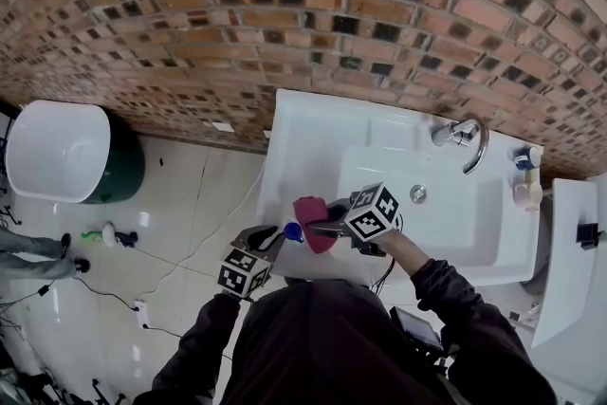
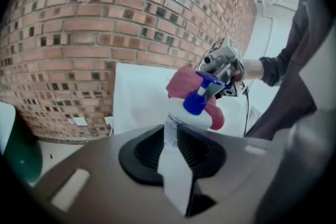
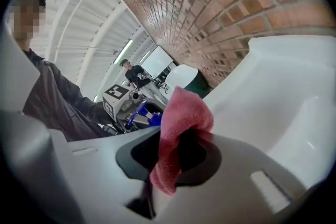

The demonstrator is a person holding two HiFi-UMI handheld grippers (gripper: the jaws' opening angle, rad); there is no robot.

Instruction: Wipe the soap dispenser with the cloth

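Sink (image 1: 313, 139) by brick wall.
Left gripper (image 2: 176, 139) pinches soap dispenser (image 1: 292, 230); right gripper (image 3: 176, 152) pinches cloth (image 1: 312, 217) at dispenser's 3 o'clock.

Bright, fisheye-warped, perhaps slightly soft

No lettering, brand, number or sign can be read anywhere in these views.

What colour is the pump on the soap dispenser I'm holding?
Blue. The pump shows best in the left gripper view, above the white bottle.
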